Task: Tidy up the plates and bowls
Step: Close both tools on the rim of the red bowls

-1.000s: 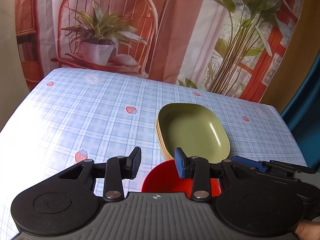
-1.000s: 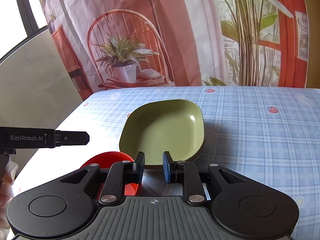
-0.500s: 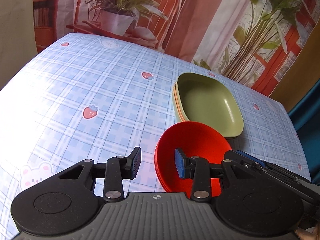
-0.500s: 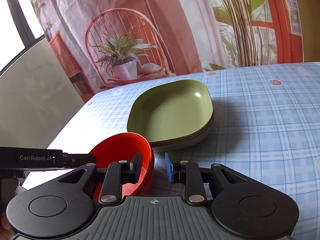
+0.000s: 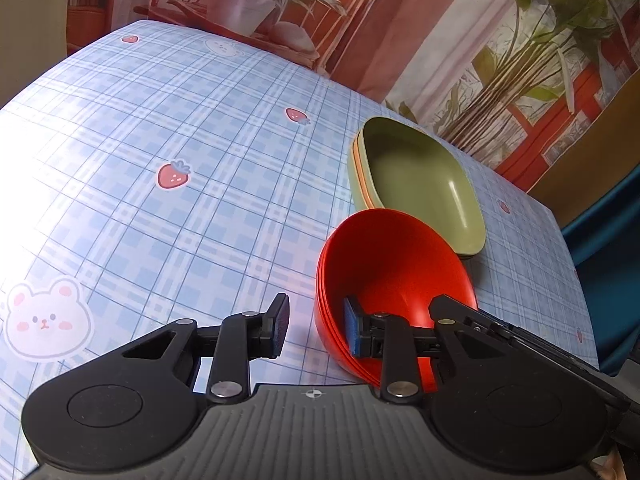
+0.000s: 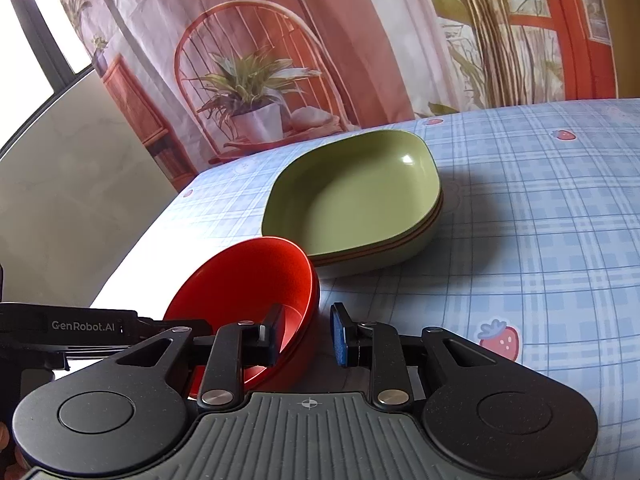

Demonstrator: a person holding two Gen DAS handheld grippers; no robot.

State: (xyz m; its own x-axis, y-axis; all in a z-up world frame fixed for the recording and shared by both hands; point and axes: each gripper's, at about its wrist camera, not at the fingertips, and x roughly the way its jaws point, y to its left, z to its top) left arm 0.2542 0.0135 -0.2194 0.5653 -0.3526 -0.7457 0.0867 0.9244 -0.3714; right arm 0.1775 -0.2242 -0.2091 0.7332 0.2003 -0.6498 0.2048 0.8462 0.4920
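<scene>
A stack of red bowls sits on the checked tablecloth just in front of a stack of green plates. My left gripper is open, its jaws on either side of the bowls' left rim. My right gripper is open, its jaws on either side of the bowls' right rim. The green plates lie just behind the bowls in the right wrist view. Neither gripper pinches the rim.
The blue checked tablecloth with strawberry and bear prints covers the table. A printed backdrop hangs behind the far edge. The table's left edge is close to the bowls. The left gripper's body shows in the right wrist view.
Both grippers have moved forward and down onto the red bowls. Each now has one jaw inside the rim. The bowls and plates have not moved.
</scene>
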